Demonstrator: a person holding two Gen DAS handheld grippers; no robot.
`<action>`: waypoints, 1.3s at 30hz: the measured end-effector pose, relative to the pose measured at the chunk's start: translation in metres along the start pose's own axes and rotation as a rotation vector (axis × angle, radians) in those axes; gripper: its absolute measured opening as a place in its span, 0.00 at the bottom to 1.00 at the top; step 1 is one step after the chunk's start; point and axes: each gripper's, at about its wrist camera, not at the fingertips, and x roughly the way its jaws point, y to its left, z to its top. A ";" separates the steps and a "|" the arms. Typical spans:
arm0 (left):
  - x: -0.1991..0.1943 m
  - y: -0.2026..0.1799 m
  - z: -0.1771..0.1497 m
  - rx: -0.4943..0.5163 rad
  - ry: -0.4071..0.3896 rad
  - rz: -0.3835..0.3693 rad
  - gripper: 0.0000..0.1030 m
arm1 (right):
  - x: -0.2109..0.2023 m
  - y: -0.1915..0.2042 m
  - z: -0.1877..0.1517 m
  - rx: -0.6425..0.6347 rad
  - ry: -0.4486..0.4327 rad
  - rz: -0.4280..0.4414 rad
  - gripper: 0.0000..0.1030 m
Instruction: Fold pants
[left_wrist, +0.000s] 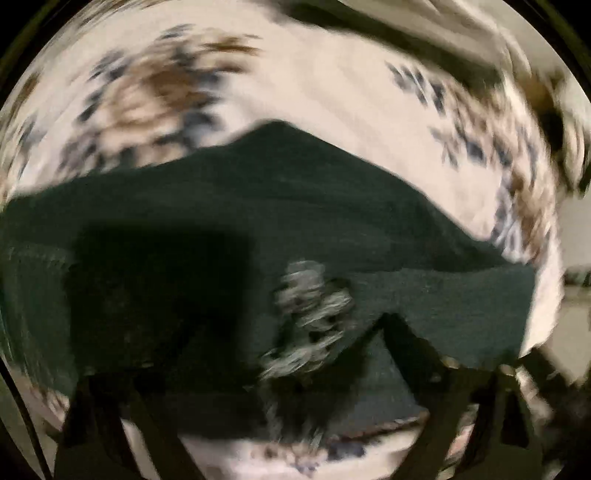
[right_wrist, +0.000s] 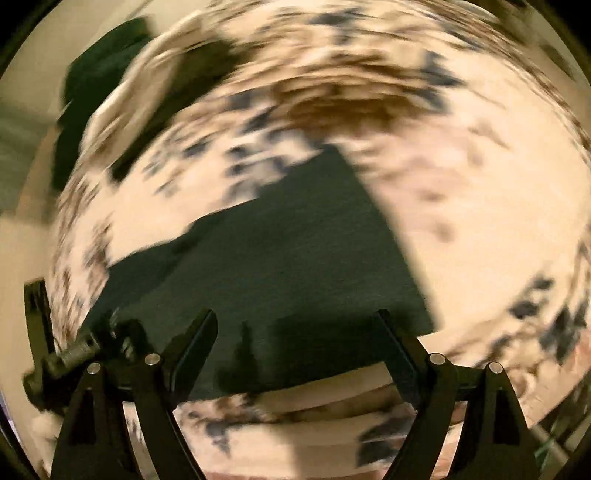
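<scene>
Pants (right_wrist: 280, 266) lie flat on a floral sheet (right_wrist: 461, 206) — dark green, spread across the cream cloth with its brown and blue flower print. Both views are smeared with blur. From the right wrist, the right gripper (right_wrist: 297, 317) hangs over the near edge of the pants, its two black fingers (right_wrist: 199, 339) spread wide apart with only fabric showing between them, nothing pinched. Another dark green heap (right_wrist: 99, 74) sits far off at the sheet's upper left. From the left wrist, the pants (left_wrist: 258, 206) fill the middle of the view, with a frayed pale patch (left_wrist: 310, 310) near the bottom. The left gripper (left_wrist: 266, 354) is dark against dark cloth — one finger (left_wrist: 402, 332) shows on the right, the other is lost in shadow, so I cannot tell how it stands.
</scene>
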 end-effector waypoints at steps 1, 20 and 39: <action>0.003 -0.009 0.000 0.048 -0.018 0.018 0.45 | -0.003 -0.012 0.004 0.030 -0.008 0.003 0.85; -0.010 0.020 -0.020 -0.022 -0.101 -0.024 0.14 | 0.042 -0.036 0.035 0.007 0.134 -0.134 0.85; -0.042 0.271 -0.170 -1.126 -0.444 -0.421 0.99 | 0.052 0.153 -0.044 -0.290 0.239 0.060 0.86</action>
